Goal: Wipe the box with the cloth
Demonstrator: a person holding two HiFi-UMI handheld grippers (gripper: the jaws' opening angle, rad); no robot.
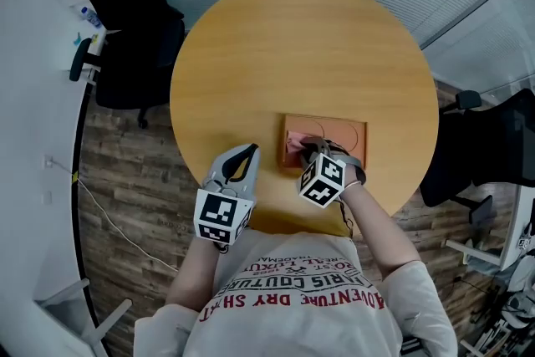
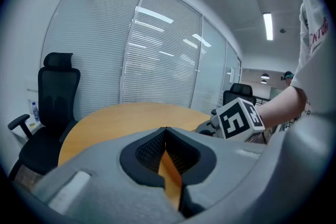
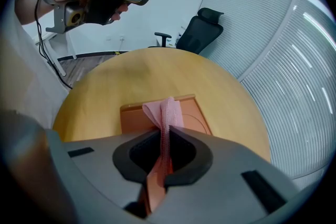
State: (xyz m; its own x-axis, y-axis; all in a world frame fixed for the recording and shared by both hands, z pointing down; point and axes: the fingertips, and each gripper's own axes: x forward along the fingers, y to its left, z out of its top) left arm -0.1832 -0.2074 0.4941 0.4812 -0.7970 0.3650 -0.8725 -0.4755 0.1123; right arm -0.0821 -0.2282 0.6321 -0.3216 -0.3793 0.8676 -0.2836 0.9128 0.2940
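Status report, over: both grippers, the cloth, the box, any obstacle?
Right gripper shut on pink cloth, over the brown box. Left gripper shut, empty, left of the box, above the round table. Nothing in the way.

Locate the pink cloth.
Head view, just below centre: the cloth is pinched in the right claw, draped on the left end of the brown box on the round table.

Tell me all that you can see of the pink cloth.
The cloth is pink, thin and soft-looking, with a zigzag edge. It is bunched into a narrow fold and pinched between the shut jaws of the right claw. Its free end lies on top of the box.
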